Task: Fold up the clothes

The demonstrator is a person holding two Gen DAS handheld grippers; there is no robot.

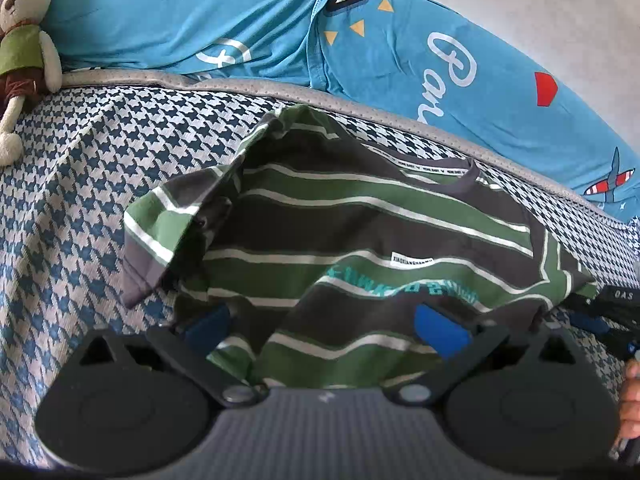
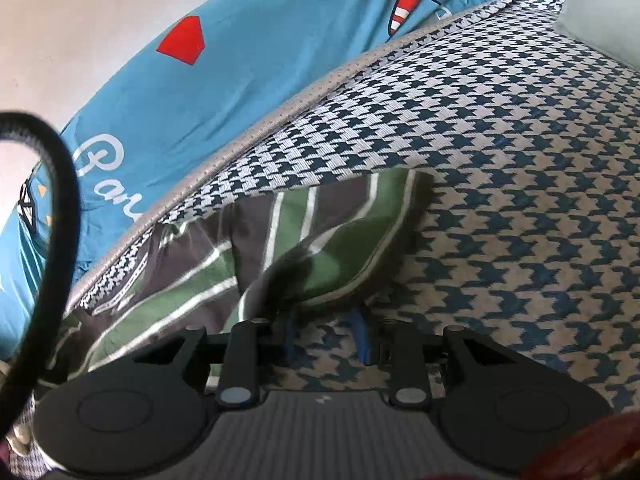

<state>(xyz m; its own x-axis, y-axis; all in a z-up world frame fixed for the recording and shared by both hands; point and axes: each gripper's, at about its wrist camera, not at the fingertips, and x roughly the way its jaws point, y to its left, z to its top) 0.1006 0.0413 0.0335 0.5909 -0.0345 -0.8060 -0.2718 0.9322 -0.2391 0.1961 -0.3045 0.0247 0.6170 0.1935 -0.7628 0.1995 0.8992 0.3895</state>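
Scanning left to right. Stuffed rabbit (image 1: 24, 40) sits at the far left edge of the houndstooth bed cover (image 1: 80, 200), out of the way, and the blue printed sheet (image 1: 240, 20) runs along the far side. The striped T-shirt (image 1: 360, 220) lies in the middle of the cover, collar toward the far edge, its long axis running left-right across my left view. One sleeve is flopped up on the left. My left gripper (image 1: 324, 332) is right at the shirt's near hem: fingers wide apart, cloth bunched between and over them, pads not pressing it as far as I see. So the left is on the cloth already. Further right, my right gripper (image 2: 326, 336) sits at the shirt's other end. In that view the shirt's other sleeve (image 2: 348, 240) lies just ahead and slightly left of the fingertips. Its fingers are narrowly apart, with bare cover showing between them and no cloth in the gap. I judge the next move hinges on the right: that sleeve edge is just beyond its tips, so it needs to go forward-left to catch it.
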